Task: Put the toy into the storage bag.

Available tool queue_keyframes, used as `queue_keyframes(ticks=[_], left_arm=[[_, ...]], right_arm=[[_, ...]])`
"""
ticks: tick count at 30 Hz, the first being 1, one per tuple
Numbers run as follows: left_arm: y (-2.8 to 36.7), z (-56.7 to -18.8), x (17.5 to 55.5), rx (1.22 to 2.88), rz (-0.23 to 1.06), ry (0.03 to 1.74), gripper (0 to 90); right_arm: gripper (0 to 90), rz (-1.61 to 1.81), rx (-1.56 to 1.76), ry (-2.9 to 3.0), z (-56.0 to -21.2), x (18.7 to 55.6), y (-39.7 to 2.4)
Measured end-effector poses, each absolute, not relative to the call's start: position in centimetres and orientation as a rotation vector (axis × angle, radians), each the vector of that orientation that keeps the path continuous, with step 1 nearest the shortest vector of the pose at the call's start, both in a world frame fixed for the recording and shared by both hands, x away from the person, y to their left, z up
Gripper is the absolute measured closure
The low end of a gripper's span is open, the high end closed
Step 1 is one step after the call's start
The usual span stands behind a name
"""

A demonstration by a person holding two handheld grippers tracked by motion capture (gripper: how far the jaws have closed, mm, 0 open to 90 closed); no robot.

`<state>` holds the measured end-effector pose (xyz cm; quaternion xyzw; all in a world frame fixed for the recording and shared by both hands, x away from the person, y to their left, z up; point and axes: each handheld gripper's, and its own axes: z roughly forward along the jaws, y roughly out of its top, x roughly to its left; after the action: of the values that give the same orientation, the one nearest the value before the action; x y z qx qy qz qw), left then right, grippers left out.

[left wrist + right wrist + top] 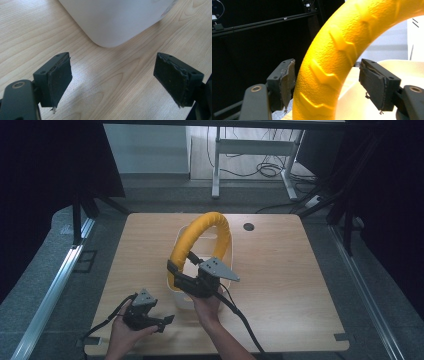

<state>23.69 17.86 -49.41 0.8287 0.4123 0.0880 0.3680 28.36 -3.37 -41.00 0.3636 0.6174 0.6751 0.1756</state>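
Working at the wooden table [280, 285], I have the yellow ring [200, 245] standing up out of the white bin [186, 301], which sits near the table's middle, toward my side. Judgement: the ring is only partly handled, neither fully lifted clear nor settled inside the bin; which way it goes I cannot tell. My right gripper [192, 282] has its jaws around the ring's lower arc; in the right gripper view the left pad [287, 82] touches the ring [332, 65], the right pad stands just off it, so I cannot tell whether the grip is closed. My left gripper [150, 319] hovers wide open, empty, just beside the bin's rounded corner [112, 22]. Open tabletop lies right of the bin; my near edge is close.
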Motion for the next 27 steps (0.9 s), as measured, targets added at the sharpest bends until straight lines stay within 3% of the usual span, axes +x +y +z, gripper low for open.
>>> queue_keyframes(ticks=[27], left_arm=[[17.9, -49.3, 23.8, 2.127, 0.225, 1.061, 15.1]], right_arm=[[28.6, 1.898, 1.044, 1.699, -41.5, 27.4, -8.4]])
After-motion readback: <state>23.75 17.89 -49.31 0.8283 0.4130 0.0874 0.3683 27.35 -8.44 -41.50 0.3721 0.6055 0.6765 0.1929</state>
